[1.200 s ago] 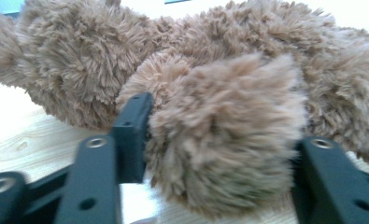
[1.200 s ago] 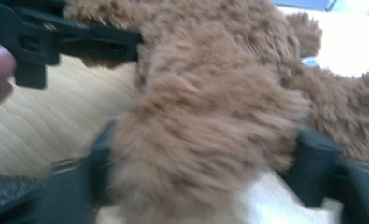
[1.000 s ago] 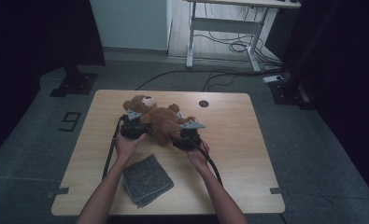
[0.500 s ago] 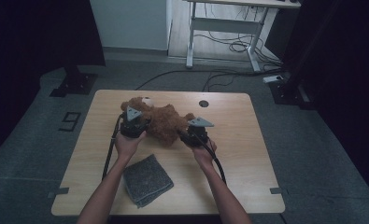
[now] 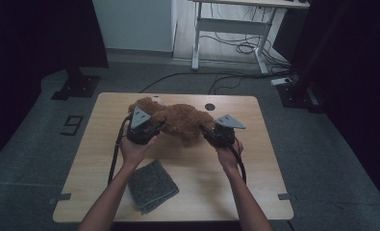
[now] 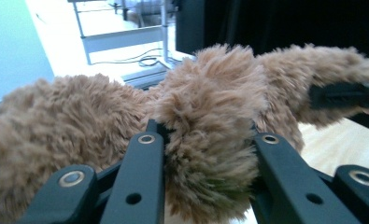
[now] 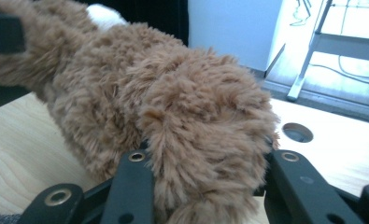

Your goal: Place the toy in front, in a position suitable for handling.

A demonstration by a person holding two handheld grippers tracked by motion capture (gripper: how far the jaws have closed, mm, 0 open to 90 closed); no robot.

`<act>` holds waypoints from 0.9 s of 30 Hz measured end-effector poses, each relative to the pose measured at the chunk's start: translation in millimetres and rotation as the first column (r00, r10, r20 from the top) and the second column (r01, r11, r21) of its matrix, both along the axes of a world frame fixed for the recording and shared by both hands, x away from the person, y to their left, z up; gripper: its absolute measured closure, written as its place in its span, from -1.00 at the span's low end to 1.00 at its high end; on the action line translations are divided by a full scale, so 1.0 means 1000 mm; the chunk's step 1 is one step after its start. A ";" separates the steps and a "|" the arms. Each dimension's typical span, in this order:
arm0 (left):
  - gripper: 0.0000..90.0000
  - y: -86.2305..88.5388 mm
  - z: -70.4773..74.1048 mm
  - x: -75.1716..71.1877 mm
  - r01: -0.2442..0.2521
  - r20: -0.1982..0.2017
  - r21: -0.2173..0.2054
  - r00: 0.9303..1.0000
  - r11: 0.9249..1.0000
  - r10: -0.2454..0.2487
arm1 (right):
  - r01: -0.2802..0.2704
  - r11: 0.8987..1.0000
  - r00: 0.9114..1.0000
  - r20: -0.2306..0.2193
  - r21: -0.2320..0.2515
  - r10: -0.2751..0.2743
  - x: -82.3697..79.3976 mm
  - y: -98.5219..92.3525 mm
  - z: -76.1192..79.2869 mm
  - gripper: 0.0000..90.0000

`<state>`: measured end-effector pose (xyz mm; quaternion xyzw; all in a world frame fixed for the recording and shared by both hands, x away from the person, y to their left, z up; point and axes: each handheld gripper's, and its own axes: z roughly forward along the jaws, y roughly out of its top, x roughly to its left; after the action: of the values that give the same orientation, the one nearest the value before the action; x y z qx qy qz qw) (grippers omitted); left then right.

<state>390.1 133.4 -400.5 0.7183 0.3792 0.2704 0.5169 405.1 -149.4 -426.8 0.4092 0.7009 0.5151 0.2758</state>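
At the left, the left gripper (image 5: 140, 127) has its fingers (image 6: 140, 177) closed on a furry limb of the brown teddy bear (image 5: 178, 120), the plush bulging between them. The bear stretches across the far middle of the wooden surface (image 5: 255, 168), seemingly lifted a little off it (hard to judge from above). A folded grey cloth (image 5: 151, 186) lies near the front edge, below the left hand (image 5: 133, 150). At the right, the right gripper (image 5: 220, 132) likewise pinches another thick limb between its fingers (image 7: 131, 182). A round hole (image 5: 209, 107) sits behind the bear.
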 end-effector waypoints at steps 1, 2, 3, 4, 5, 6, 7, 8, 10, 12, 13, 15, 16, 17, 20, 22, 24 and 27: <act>0.62 -0.002 0.000 -0.003 0.012 0.001 -0.001 1.000 1.000 -0.012 | 0.002 1.000 1.000 0.005 -0.001 -0.002 -0.001 -0.004 0.001 0.44; 0.62 -0.005 0.000 -0.005 0.021 0.000 0.001 1.000 1.000 -0.021 | 0.002 1.000 1.000 0.005 -0.001 -0.002 -0.001 -0.004 0.001 0.44; 0.62 -0.011 -0.001 -0.009 0.038 0.000 0.013 0.999 0.999 -0.038 | 0.006 1.000 1.000 0.005 -0.007 -0.006 -0.004 -0.012 0.003 0.44; 0.62 -0.011 -0.001 -0.009 0.038 0.000 0.013 0.999 0.999 -0.038 | 0.007 1.000 1.000 0.003 -0.007 -0.007 -0.004 -0.015 0.002 0.44; 0.62 -0.017 -0.005 -0.011 0.054 -0.007 0.020 0.999 0.998 -0.054 | 0.009 1.000 1.000 0.001 -0.007 -0.009 -0.004 -0.019 0.001 0.44; 0.62 -0.017 -0.005 -0.011 0.054 -0.007 0.020 0.999 0.998 -0.054 | 0.009 1.000 1.000 0.001 -0.007 -0.009 -0.004 -0.019 0.001 0.44; 0.62 -0.019 -0.007 -0.012 0.061 -0.013 0.020 0.998 0.998 -0.060 | 0.014 1.000 1.000 -0.008 -0.001 -0.014 -0.005 -0.026 -0.002 0.44; 0.62 -0.025 -0.013 -0.012 0.073 -0.030 0.029 0.997 0.997 -0.072 | 0.016 1.000 1.000 -0.014 0.001 -0.016 -0.005 -0.029 -0.005 0.44; 0.62 -0.027 -0.016 -0.012 0.078 -0.038 0.033 0.996 0.996 -0.077 | 0.019 1.000 1.000 -0.017 0.001 -0.019 -0.005 -0.032 -0.007 0.44; 0.62 -0.032 -0.021 -0.011 0.091 -0.054 0.041 0.995 0.995 -0.088 | 0.027 1.000 0.999 -0.032 -0.001 -0.027 -0.005 -0.039 -0.014 0.44; 0.62 -0.034 -0.024 -0.011 0.096 -0.062 0.042 0.994 0.994 -0.094 | 0.031 1.000 0.999 -0.039 0.001 -0.031 -0.005 -0.041 -0.016 0.44; 0.61 -0.037 -0.031 -0.012 0.107 -0.080 0.050 0.992 0.993 -0.102 | 0.030 1.000 0.998 -0.054 -0.003 -0.030 -0.006 -0.045 -0.024 0.44; 0.61 -0.038 -0.033 -0.011 0.109 -0.088 0.050 0.991 0.993 -0.104 | 0.030 1.000 0.998 -0.054 -0.003 -0.030 -0.006 -0.045 -0.024 0.44; 0.61 -0.040 -0.041 -0.010 0.114 -0.116 0.063 0.988 0.991 -0.106 | 0.025 1.000 0.997 -0.074 -0.002 -0.025 -0.006 -0.048 -0.033 0.43; 0.59 -0.041 -0.048 -0.008 0.117 -0.148 0.069 0.983 0.991 -0.106 | 0.021 1.000 0.996 -0.091 -0.007 -0.022 -0.007 -0.049 -0.042 0.41; 0.57 -0.042 -0.056 -0.007 0.117 -0.179 0.086 0.979 0.989 -0.100 | 0.016 1.000 0.994 -0.105 0.002 -0.016 -0.008 -0.049 -0.051 0.40; 0.53 -0.041 -0.062 -0.008 0.123 -0.192 0.083 0.976 0.989 -0.105 | 0.010 1.000 0.992 -0.122 0.006 -0.010 -0.009 -0.050 -0.061 0.37; 0.47 -0.038 -0.064 -0.009 0.132 -0.214 0.071 0.970 0.989 -0.114 | 0.004 0.999 0.991 -0.134 0.045 0.002 -0.010 -0.053 -0.067 0.35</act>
<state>381.2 95.0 -464.8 0.7861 0.3743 0.1768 0.4590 395.5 -201.9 -493.7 0.4493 0.7057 0.5022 0.2188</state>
